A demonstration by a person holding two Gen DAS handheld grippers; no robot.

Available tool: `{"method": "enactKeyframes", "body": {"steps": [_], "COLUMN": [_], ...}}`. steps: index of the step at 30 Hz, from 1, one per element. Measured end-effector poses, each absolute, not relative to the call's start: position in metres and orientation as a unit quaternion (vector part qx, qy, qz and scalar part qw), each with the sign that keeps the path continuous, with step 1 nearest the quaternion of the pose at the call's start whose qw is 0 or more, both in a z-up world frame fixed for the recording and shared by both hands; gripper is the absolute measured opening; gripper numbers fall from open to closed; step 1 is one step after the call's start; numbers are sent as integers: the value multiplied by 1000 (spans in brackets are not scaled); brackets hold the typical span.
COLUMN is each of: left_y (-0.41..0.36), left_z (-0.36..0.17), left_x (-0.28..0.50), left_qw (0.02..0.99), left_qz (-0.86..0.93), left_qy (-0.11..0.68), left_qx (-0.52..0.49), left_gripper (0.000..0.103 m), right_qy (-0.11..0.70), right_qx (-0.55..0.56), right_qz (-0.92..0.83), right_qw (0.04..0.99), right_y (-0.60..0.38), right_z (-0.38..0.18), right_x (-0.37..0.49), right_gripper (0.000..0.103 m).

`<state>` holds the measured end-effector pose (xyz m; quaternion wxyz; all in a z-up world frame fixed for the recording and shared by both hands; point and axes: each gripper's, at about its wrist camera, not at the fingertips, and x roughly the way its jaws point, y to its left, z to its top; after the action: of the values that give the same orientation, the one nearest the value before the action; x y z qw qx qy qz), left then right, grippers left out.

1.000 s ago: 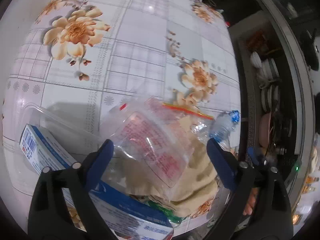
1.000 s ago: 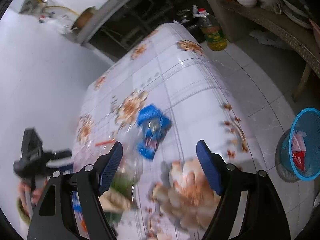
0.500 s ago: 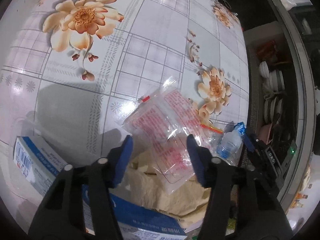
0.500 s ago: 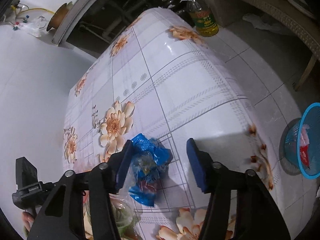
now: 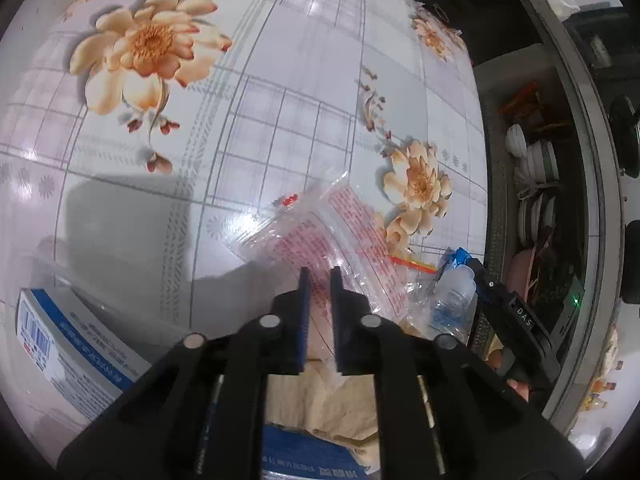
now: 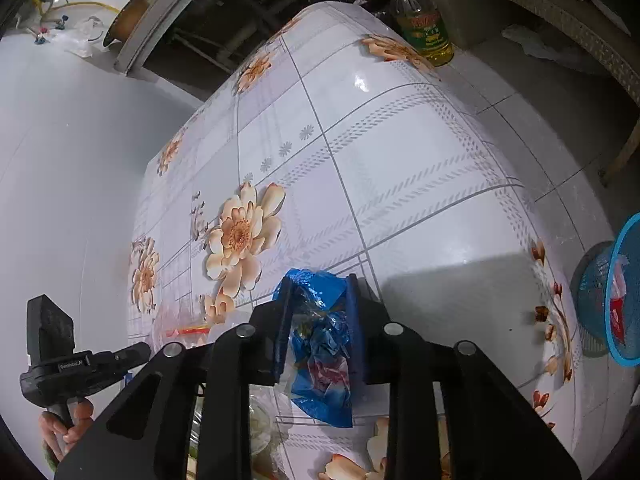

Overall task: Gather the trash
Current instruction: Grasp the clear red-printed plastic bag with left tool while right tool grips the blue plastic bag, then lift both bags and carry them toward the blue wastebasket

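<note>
Both grippers have dropped onto the litter pile and their jaws have just been closing. Left gripper [image 5: 319,276], bottom centre of the left wrist view, now has its blue pads nearly together, pinching the edge of the clear red-printed plastic bag [image 5: 340,236] that lies on the floral tablecloth [image 5: 256,120]; earlier that bag sat loose between wide jaws. Right gripper [image 6: 318,292], bottom centre of the right wrist view, has narrowed onto the crumpled blue wrapper [image 6: 320,344], pads pressing both sides, wrapper bulging between them.

Left on the cloth: a small clear water bottle [image 5: 454,296] lower right of the left view, a beige crumpled paper bag [image 5: 320,400] under the gripper, a blue-and-white carton [image 5: 60,344] lower left. Blue mesh bin [image 6: 624,296] stands on the floor at the right edge of the right view, already holding some trash.

Judgement: two pieces secured, neither lifted yet; next comes lift and carry to the bin. Thin bag may slip out.
</note>
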<state>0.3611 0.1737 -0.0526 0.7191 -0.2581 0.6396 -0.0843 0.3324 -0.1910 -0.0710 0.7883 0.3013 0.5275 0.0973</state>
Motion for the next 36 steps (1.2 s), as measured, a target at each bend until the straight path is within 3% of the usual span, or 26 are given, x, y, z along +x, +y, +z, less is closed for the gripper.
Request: {"method": "enactKeyframes", "body": {"steps": [3, 8, 10, 11, 12, 16, 20, 31, 36], "left_y": [171, 171, 175, 177, 178, 172, 163, 139, 136], "left_z": [-46, -36, -35, -36, -38, -50, -60, -80, -75], "left_x": [361, 363, 364, 365, 366, 371, 379, 392, 391], "left_qw": [733, 743, 737, 731, 725, 690, 679, 679, 689], "left_qz": [-85, -83, -71, -67, -64, -65, -55, -25, -35], "left_qy": [628, 623, 630, 636, 642, 674, 683, 695, 683], "left_qx": [-246, -230, -235, -238, -243, -255, -263, -236, -239], "left_gripper": [0, 1, 22, 51, 68, 80, 83, 82, 55], "right_qy": [520, 507, 505, 505, 504, 504, 504, 502, 500], "right_qx": [299, 294, 292, 291, 290, 291, 291, 302, 307], "right_qz": [94, 90, 90, 90, 91, 92, 92, 93, 98], "right_qw": [795, 805, 807, 808, 808, 808, 808, 805, 804], "right_y": [-194, -201, -203, -202, -202, -201, -201, -204, -206], "right_z": [-67, -59, -58, -58, -58, -59, -59, -67, -69], "right_x": [330, 326, 324, 323, 323, 323, 322, 322, 320], "right_gripper": [22, 21, 21, 21, 21, 21, 21, 21, 21]}}
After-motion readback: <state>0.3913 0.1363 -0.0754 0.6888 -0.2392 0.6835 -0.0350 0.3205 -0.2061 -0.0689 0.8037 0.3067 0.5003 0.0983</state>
